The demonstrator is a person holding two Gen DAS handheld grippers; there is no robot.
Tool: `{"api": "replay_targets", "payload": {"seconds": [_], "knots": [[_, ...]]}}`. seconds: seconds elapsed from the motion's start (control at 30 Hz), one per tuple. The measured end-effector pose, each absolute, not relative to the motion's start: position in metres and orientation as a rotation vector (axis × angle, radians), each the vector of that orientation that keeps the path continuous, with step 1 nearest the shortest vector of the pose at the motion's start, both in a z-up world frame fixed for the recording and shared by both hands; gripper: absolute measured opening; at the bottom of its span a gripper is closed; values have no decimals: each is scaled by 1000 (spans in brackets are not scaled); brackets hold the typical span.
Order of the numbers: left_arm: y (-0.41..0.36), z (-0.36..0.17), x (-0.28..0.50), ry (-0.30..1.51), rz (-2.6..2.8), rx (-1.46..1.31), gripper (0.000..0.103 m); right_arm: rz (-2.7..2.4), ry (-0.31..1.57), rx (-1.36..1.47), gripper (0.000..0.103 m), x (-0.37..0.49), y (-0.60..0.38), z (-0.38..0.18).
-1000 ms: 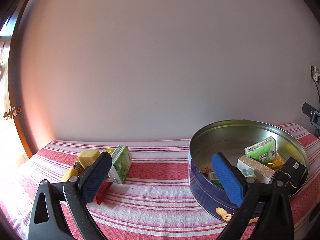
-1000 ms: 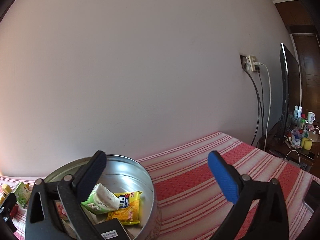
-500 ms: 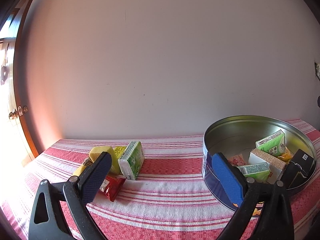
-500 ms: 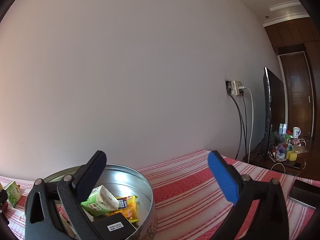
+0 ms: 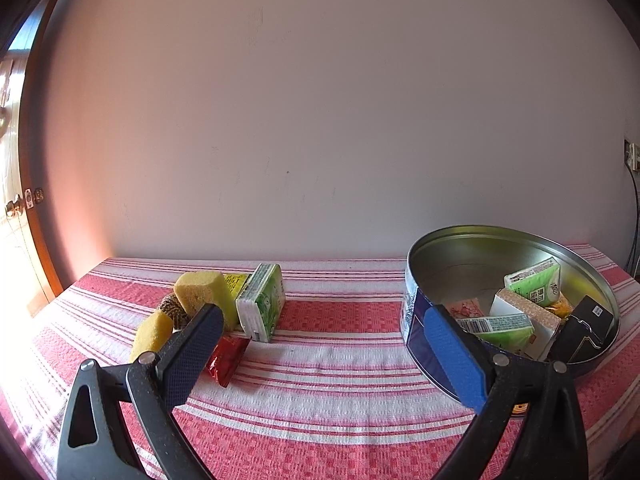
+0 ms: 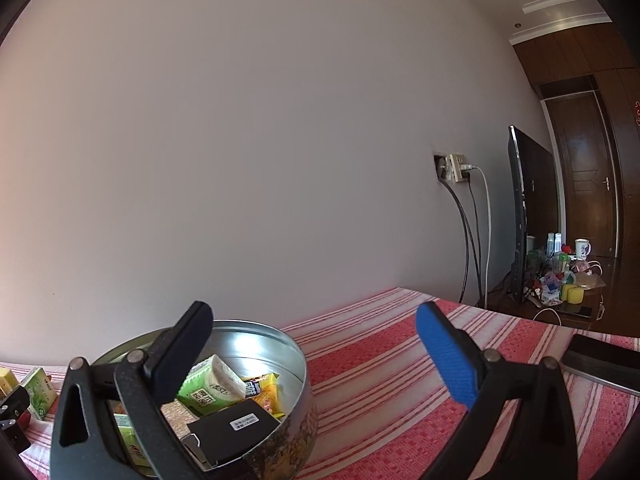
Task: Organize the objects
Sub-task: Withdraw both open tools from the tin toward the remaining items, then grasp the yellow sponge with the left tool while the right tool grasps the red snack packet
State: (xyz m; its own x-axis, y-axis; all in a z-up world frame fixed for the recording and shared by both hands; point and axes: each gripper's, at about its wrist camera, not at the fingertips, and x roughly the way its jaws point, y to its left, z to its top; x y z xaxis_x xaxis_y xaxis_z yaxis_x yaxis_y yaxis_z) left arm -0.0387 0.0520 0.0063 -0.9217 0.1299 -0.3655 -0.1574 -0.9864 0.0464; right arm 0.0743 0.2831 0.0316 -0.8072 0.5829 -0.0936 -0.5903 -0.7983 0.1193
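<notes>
Here the left claw (image 5: 320,344) gapes, sponge (image 5: 206,294) ahead-left.

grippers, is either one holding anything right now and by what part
Nothing is held. The left gripper and the right gripper are both open, with nothing between their fingers.

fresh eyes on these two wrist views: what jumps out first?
The round metal tin at the right of the striped cloth, already holding green tissue packs and a black box. Left of it lies a loose cluster: yellow sponges, a green pack, a red packet. Both the left gripper and the right gripper are open and empty.
</notes>
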Motion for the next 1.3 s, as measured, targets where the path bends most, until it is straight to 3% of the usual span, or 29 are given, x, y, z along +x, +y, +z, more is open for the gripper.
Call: {"api": "replay_targets", "payload": {"seconds": [0.63, 0.97, 1.3], "knots": [[-31, 0, -72, 65, 3040, -700, 102, 2717, 149, -219, 103, 61, 194, 24], [-110, -15, -117, -233, 3083, -985, 102, 2898, 71, -309, 103, 42, 120, 18], [-143, -40, -151, -415, 2941, -1232, 102, 3019, 47, -465, 103, 14, 68, 8]]}}
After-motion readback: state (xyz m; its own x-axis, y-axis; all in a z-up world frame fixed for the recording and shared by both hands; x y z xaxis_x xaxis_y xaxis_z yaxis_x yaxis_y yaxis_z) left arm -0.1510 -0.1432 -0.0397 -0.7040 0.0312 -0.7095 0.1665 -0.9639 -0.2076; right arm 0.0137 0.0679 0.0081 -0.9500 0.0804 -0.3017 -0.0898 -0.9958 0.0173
